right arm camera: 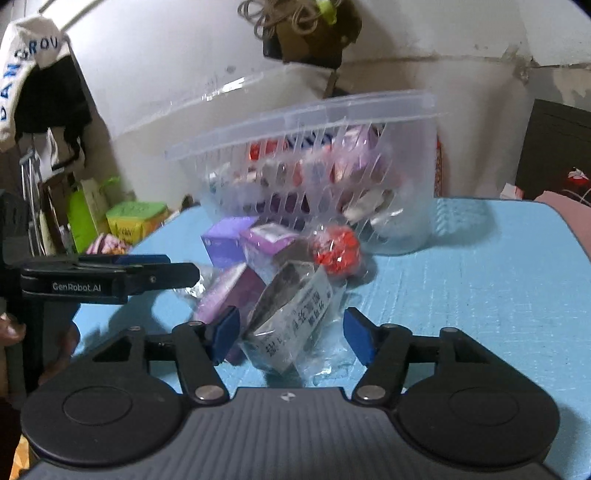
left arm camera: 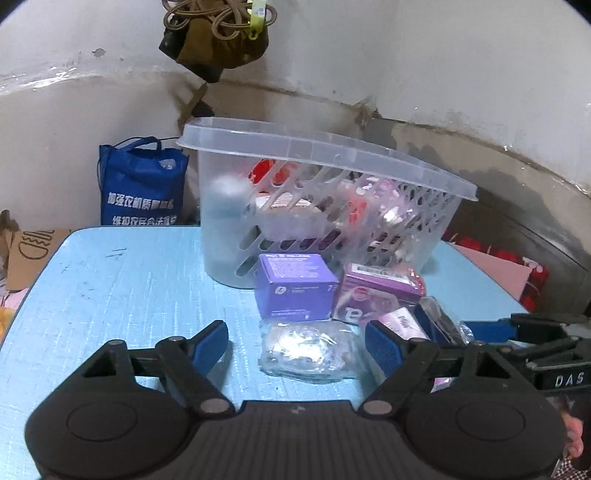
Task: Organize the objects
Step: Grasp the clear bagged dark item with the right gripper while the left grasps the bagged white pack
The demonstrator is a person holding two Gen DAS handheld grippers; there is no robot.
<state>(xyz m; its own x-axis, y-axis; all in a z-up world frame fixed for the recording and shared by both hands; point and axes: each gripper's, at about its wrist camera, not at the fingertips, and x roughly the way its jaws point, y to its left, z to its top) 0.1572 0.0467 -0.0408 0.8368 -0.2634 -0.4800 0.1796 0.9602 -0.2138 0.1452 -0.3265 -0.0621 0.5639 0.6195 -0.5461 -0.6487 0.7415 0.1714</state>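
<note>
A clear slotted plastic basket (left arm camera: 369, 155) (right arm camera: 406, 122) holding several items stands at the back of the light blue table (left arm camera: 129, 288) (right arm camera: 480, 277). In front of it lie a purple box (left arm camera: 295, 288) (right arm camera: 225, 240), a pink-purple packet (left arm camera: 373, 291) (right arm camera: 229, 295), a clear crinkled bag (left arm camera: 310, 350), a red item in a clear wrap (right arm camera: 338, 251) and a clear packet with a printed label (right arm camera: 291, 314). My left gripper (left arm camera: 295, 339) is open around the crinkled bag. My right gripper (right arm camera: 290, 334) is open around the labelled packet.
A blue tote bag (left arm camera: 142, 184) stands behind the table at the left. A brown bundle with cord (left arm camera: 218, 33) hangs on the wall. Green and yellow boxes (right arm camera: 133, 218) and hanging clothes (right arm camera: 37, 92) sit off the table's left side. A dark cabinet (right arm camera: 557, 147) is far right.
</note>
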